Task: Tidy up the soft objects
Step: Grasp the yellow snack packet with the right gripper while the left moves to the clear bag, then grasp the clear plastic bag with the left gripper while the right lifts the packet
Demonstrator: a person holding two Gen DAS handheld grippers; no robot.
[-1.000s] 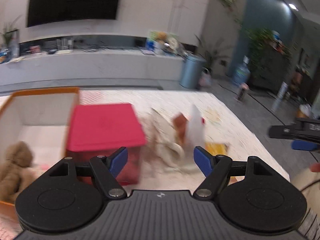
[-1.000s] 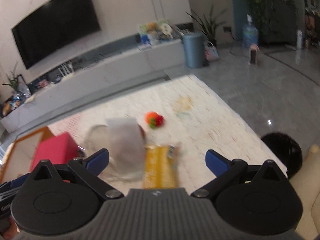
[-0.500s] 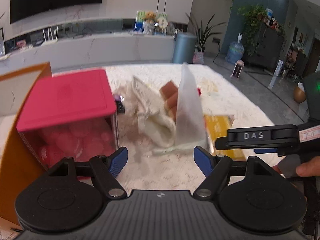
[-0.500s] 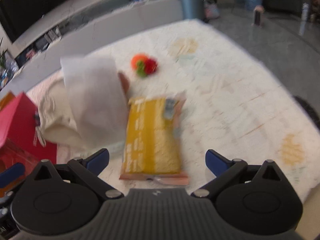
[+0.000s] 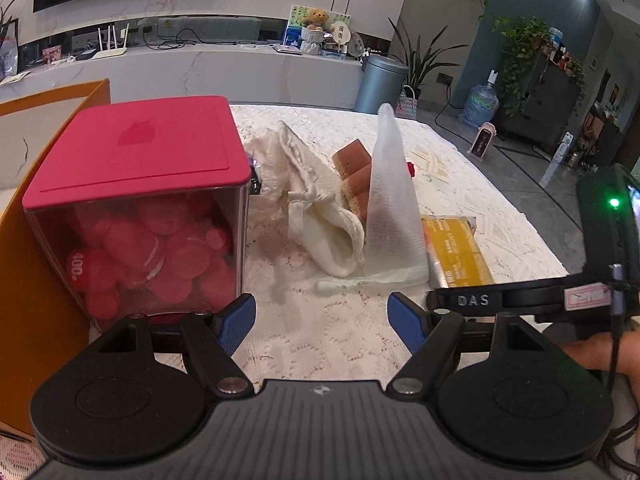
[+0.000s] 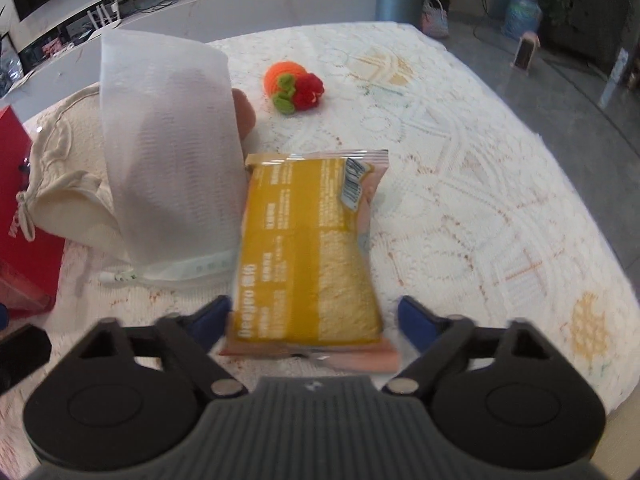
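Right gripper (image 6: 312,322) straddles the near end of the yellow snack packet (image 6: 310,248). Its jaws have just been closing in, packet between them. The left pad looks to be at the packet's edge, the right pad shows a gap, so no firm squeeze yet; I read it as not yet gripping. The packet lies flat on the lace tablecloth (image 6: 480,200), long axis running toward 12 o'clock, touching the white mesh pouch (image 6: 168,152) at its 10 o'clock side. The pouch stands upright and leans on the cream drawstring bag (image 6: 68,168) at 9 o'clock. A crochet fruit toy (image 6: 294,84) sits well apart at 12 o'clock.

Left gripper (image 5: 321,316) has its jaws spread wide with nothing between them, hovering over bare cloth. The red-lidded clear box (image 5: 136,208) of red soft balls is at its 10 o'clock, and the orange carton (image 5: 24,280) beside that at 9 o'clock.

Step in hand, as I judge it: pinch the packet for pickup.
- Finish closing evenly across the width. It is a soft puffy bag and will buckle.
- Pinch the sealed end seam if possible.
- Lift straight up and away from the mesh pouch so it is not tipped.
- Keep the left gripper clear of the lift path.
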